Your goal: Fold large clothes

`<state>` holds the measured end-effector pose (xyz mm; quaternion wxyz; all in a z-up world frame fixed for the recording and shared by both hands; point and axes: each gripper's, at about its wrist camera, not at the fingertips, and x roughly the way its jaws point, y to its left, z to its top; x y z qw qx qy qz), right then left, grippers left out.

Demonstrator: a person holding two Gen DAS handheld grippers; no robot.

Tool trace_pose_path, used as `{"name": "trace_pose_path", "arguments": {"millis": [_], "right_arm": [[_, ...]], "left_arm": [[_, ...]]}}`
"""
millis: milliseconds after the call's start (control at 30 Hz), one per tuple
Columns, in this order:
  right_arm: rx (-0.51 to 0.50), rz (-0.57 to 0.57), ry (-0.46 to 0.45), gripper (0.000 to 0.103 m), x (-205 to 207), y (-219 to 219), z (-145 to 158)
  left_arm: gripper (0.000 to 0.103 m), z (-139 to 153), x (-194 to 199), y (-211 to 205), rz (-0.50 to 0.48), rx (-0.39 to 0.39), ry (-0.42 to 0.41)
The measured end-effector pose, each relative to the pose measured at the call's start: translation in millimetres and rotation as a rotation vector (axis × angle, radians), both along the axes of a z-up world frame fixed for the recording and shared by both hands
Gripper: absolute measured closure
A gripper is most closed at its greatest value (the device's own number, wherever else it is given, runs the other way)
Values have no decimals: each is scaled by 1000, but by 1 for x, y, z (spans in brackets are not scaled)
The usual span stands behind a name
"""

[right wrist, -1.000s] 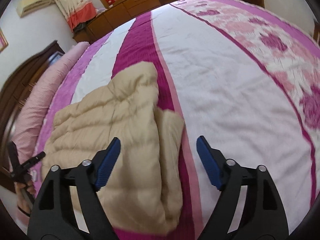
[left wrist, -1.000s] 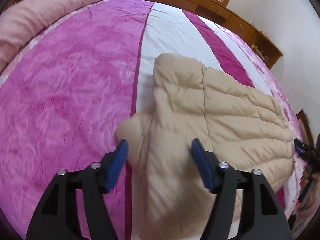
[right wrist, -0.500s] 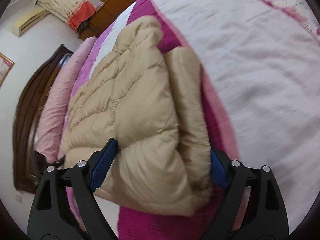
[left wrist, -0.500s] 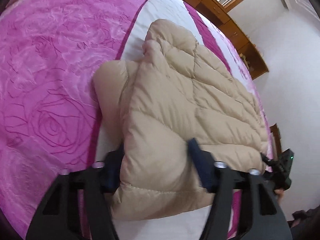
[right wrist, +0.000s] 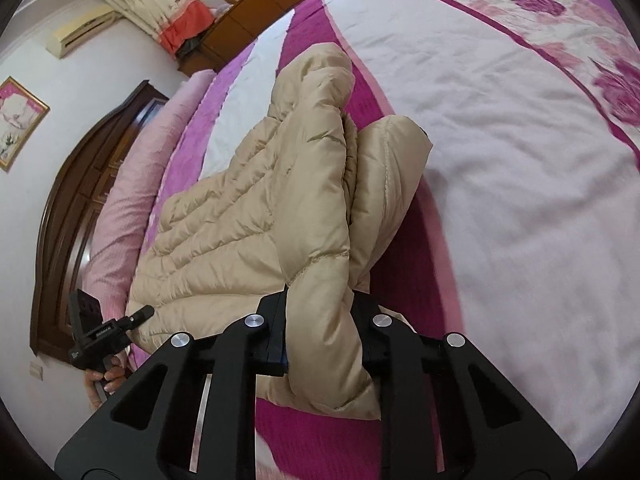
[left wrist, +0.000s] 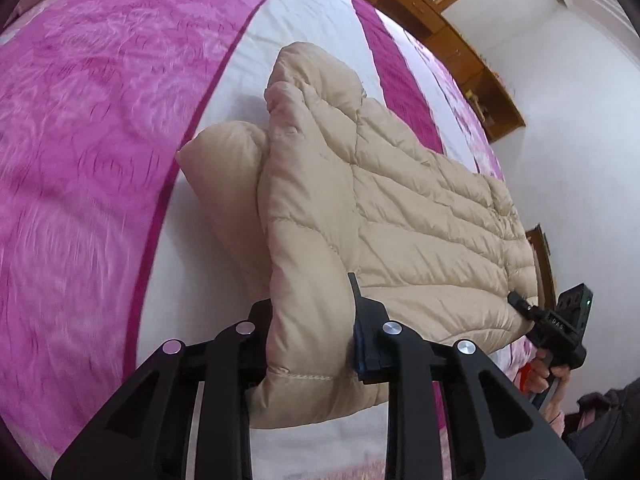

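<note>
The left gripper [left wrist: 312, 332] has just been closing, and its jaws now pinch a thick fold at the near corner of the beige puffer jacket [left wrist: 400, 216]; the padded cloth bulges out above and below the black fingers. The right gripper [right wrist: 320, 328] has just been closing too, and it clamps the other near corner of the same jacket, with the quilted edge squeezed narrow between its blue-lined pads. Each tool shows in the other's view at the far side of the hem, held by a hand [right wrist: 106, 380].

The jacket lies folded on the bed [left wrist: 100, 140], its sleeves tucked in along the sides and its collar end pointing away toward the wooden cabinets [left wrist: 440, 28] under the window. It rests across a white stripe and a magenta stripe of the bedspread. A pink pillow roll [right wrist: 132, 184] lies along the dark wooden headboard [right wrist: 68, 208], and a framed picture [right wrist: 18, 120] hangs on the white wall above.
</note>
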<state>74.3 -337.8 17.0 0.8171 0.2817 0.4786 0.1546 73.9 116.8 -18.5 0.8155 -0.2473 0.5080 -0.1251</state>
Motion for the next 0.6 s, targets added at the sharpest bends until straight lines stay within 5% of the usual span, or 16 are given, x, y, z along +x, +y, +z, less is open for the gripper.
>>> {"name": "trace_pose_path", "arguments": {"millis": [200,467,600], "right_arm": [[-16,-11,35,79,-34,-6,-10],[-95,-82,25,44,-38,-3,-27],[-65,-86,32,42,-47,-16,-31]], "left_arm": [[70,-2,-28,-18,-28,106,2],[44,1,-38,-23,11,331,-7],[42,22,-53,-26,7,431,-37]]}}
